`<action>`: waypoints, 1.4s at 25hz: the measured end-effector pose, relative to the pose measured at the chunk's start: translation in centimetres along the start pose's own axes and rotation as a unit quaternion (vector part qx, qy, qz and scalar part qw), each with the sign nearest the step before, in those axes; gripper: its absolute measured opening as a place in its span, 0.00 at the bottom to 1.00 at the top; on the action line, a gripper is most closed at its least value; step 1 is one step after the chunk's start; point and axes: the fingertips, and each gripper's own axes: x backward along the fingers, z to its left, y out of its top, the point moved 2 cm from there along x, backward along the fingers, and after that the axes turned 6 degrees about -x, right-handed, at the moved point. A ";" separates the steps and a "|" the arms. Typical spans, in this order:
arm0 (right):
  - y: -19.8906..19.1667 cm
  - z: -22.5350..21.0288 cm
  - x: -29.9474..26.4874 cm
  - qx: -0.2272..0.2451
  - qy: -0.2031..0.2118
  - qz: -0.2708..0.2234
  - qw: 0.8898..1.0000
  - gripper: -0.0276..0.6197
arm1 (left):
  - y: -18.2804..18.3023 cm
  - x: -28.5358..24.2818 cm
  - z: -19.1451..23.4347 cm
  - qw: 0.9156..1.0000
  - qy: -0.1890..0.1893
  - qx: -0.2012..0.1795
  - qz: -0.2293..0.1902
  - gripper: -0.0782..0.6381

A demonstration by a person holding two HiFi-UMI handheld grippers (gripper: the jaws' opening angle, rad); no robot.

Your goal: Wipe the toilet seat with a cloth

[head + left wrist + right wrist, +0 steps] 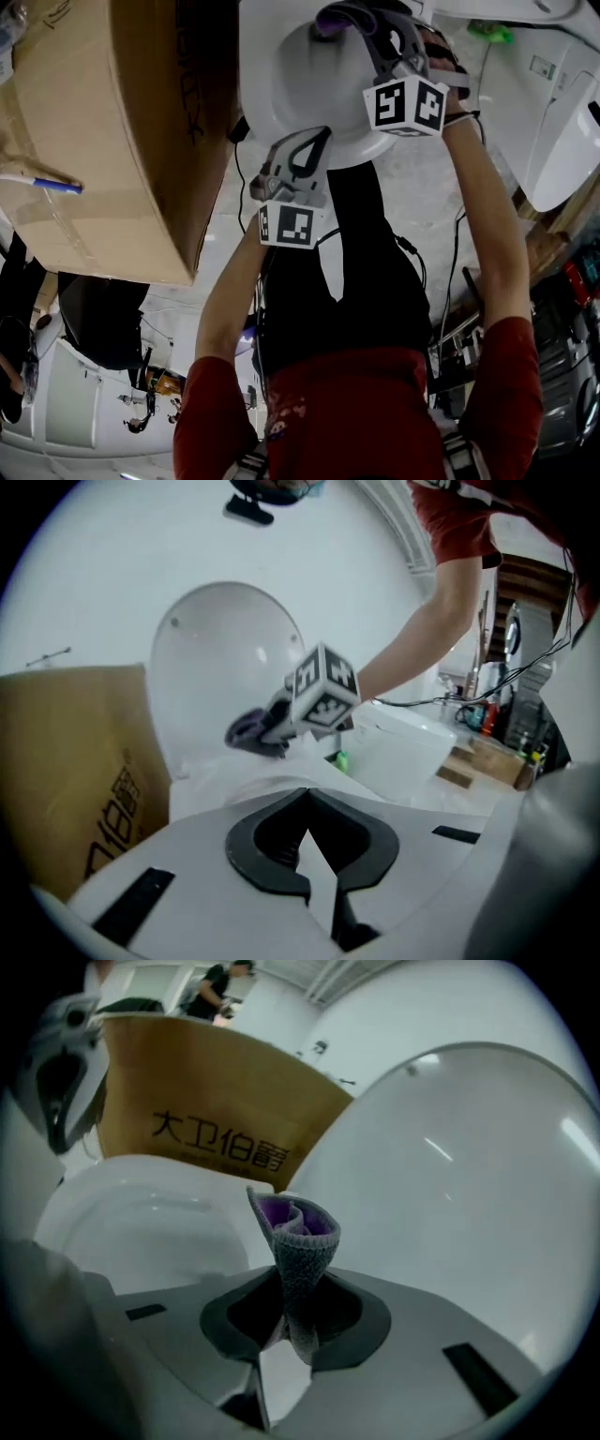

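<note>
Toilet point(281, 84) straight ahead of you, lid point(469, 1194) raised behind bowl. Cardboard box point(103, 131) just left of toilet. Your right gripper point(345, 21) over toilet's far rim, cloth point(298, 1241) between its jaws. Your left gripper point(309, 150) by toilet's near rim. Second fixture point(553, 122) right of toilet, small item point(490, 31) between fixture and toilet.

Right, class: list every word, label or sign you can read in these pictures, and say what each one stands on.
"大卫伯爵": printed on the cardboard box.
Marker cubes: black-and-white square patterns, no words.
Small label on the white unit: too small to read.
</note>
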 end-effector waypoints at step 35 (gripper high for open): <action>-12.5 0.8 -0.3 0.012 0.043 0.136 0.990 0.14 | 3.6 1.1 1.4 0.998 0.044 -0.015 -0.035 0.13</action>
